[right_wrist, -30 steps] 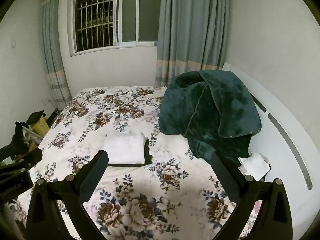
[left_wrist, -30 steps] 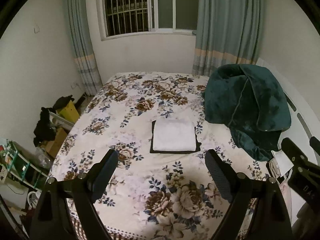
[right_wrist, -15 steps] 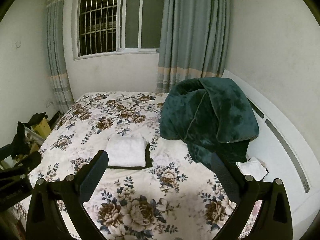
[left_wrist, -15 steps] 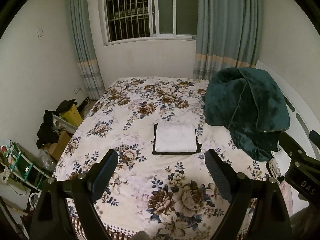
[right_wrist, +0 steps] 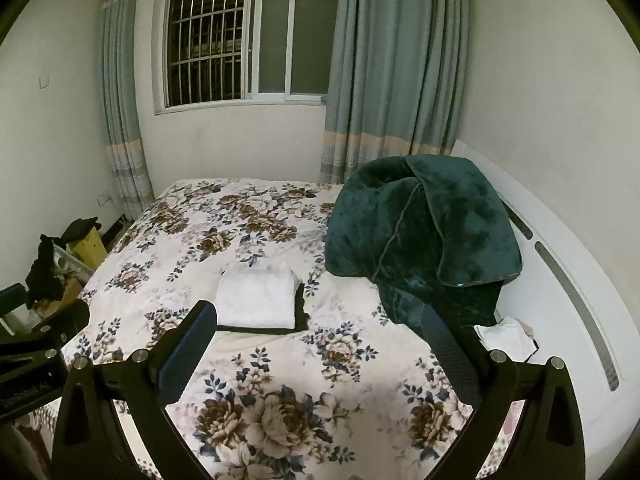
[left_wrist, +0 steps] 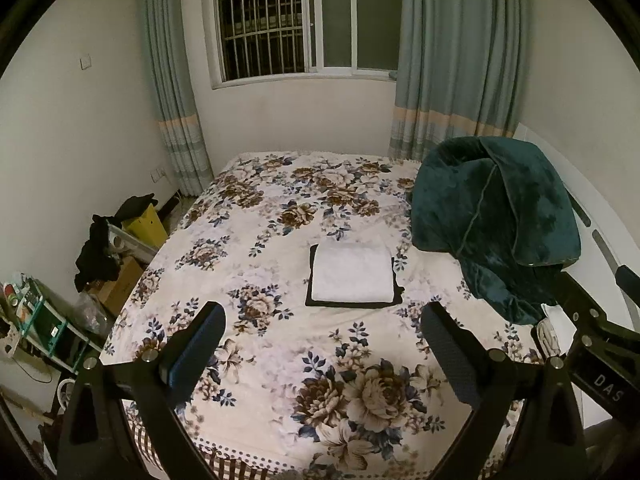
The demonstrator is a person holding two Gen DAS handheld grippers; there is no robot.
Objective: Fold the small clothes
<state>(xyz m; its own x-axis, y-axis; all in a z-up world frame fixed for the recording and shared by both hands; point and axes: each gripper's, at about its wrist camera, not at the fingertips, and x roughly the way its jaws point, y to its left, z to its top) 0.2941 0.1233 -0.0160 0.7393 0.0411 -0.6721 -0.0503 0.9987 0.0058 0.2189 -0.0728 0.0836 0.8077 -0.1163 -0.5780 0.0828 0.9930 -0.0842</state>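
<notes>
A folded white garment lies on top of a folded black garment in the middle of the floral bed. The same stack shows in the right wrist view, white on black. My left gripper is open and empty, held above the near end of the bed, well short of the stack. My right gripper is open and empty too, to the right of the left one. Loose white cloth lies by the headboard.
A bunched dark green blanket fills the bed's right side against the white headboard. Boxes, dark clothes and a small shelf crowd the floor on the left. A barred window and curtains are behind.
Both grippers have drawn back and tilted up from the bed, so more of the room and window shows. The folded stack has not moved. Both jaws stay open.
</notes>
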